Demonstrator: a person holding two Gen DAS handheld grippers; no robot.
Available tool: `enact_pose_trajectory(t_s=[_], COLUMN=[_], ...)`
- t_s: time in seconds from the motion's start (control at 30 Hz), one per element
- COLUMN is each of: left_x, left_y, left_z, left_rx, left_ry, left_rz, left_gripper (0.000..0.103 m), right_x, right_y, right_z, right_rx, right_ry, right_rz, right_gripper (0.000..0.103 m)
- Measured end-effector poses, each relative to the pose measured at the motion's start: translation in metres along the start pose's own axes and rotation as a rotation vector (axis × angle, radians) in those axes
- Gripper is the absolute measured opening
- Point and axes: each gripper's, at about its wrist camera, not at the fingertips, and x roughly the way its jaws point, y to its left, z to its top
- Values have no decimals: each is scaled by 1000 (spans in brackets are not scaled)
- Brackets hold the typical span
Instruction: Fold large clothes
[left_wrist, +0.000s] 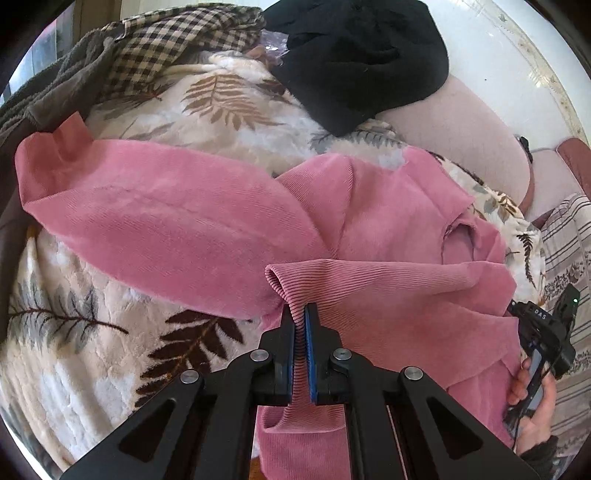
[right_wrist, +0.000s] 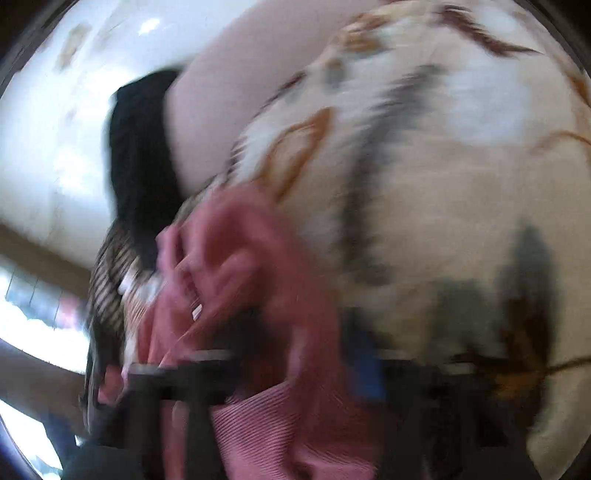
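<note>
1. The left wrist view is sharp. It shows a pink sweater (left_wrist: 229, 214) spread on a leaf-patterned blanket (left_wrist: 74, 350), one sleeve stretched out to the left and the ribbed hem nearest the camera. Only this view shows a checked cloth (left_wrist: 166, 48) and a grey towel (left_wrist: 62, 85) at the far edge of the blanket; a black garment (left_wrist: 362, 59) lies beside them.
2. The left gripper (left_wrist: 300, 314) points steeply down, its jaws closed on a raised fold of the ribbed hem.
3. At the right edge of that view a hand (left_wrist: 532, 398) holds the handle of the right gripper (left_wrist: 546, 332); its jaws are hidden behind the sweater there.
4. The right wrist view is heavily blurred. It shows the sweater (right_wrist: 240, 258) bunched against the blanket (right_wrist: 424, 203), with the black garment (right_wrist: 140, 166) beyond.
5. The right gripper (right_wrist: 317, 369) appears only as dark smears with pink ribbed fabric between them; the jaws look nearly closed on the sweater's hem, though the pads cannot be made out.
6. The bottom of both views cuts the sweater off.
</note>
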Motion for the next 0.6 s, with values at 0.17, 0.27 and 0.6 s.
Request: enact_pose_trajectory(t_s=[0.17,0.27,0.6], left_x=[2,31,4], left_y=[-22,-31,12], left_z=[7,5,1], left_rx=[51,112,-20], left_ry=[-28,1,-27], left_rz=[-40,46,-144], left_gripper=[4,4,8], right_x=[-39,-17,-55], right_y=[-17,-41,11], right_z=[6,4,-6], right_rx=[102,144,-22], right_ry=[-222,-156,-218], right_rz=[-10,-133,79], right_gripper=[5,1,24])
